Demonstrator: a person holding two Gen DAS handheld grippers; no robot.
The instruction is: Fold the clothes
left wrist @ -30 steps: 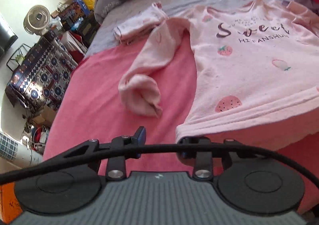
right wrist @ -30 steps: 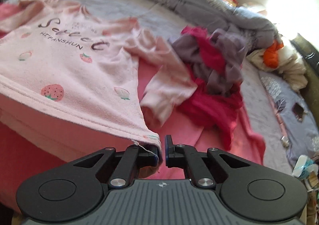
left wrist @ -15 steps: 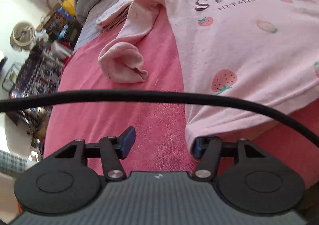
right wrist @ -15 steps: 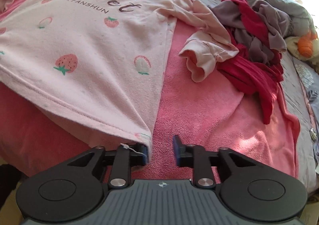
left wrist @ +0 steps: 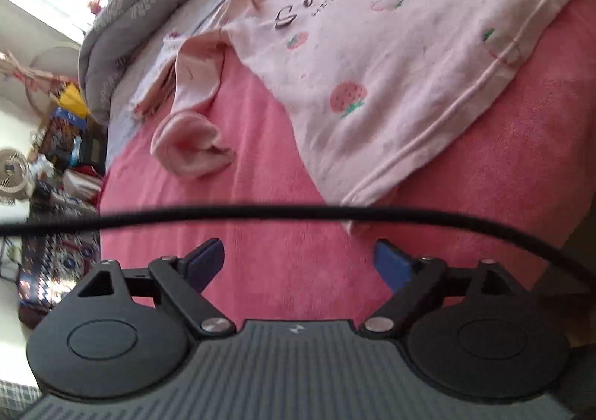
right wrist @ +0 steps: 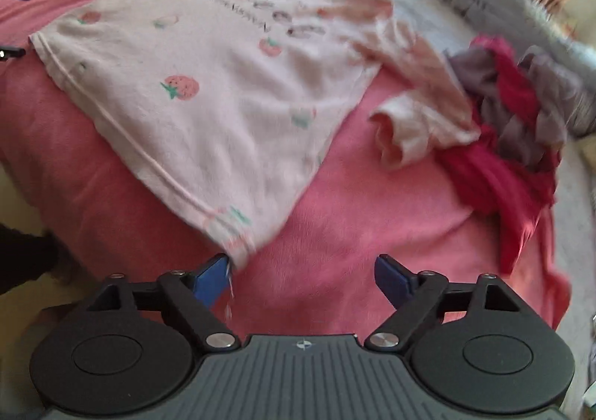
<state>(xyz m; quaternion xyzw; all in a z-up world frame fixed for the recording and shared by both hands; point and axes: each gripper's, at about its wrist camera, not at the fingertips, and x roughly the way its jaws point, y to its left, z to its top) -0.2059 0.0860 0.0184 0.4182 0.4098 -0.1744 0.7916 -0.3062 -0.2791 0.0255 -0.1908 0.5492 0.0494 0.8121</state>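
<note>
Left wrist view looks down on a pink blanket [left wrist: 298, 271] with the left gripper [left wrist: 300, 259] at the lower middle of the frame; its jaws have just been opening and now stand wide apart with only blanket between the blue pads, nothing held. The pink strawberry shirt [left wrist: 391, 58] lies flat across the upper right, its hem corner ending just above the right-hand pad, partly behind a black cable [left wrist: 260, 213] that crosses the frame. One sleeve [left wrist: 193, 144] of the shirt curls into a loose roll at left centre, beside a grey quilt [left wrist: 123, 28] along the upper left. Right wrist view shows the right gripper [right wrist: 301, 272] low in the middle, its jaws likewise just opened wide and gripping nothing; the shirt's other hem corner [right wrist: 238, 245] rests just beside the left-hand pad, a loose thread hanging next to it, though blur keeps me from telling whether cloth touches the pad. At right lies a heap of red and grey clothes [right wrist: 521, 114], with the shirt's second sleeve [right wrist: 413, 129] against it.
</note>
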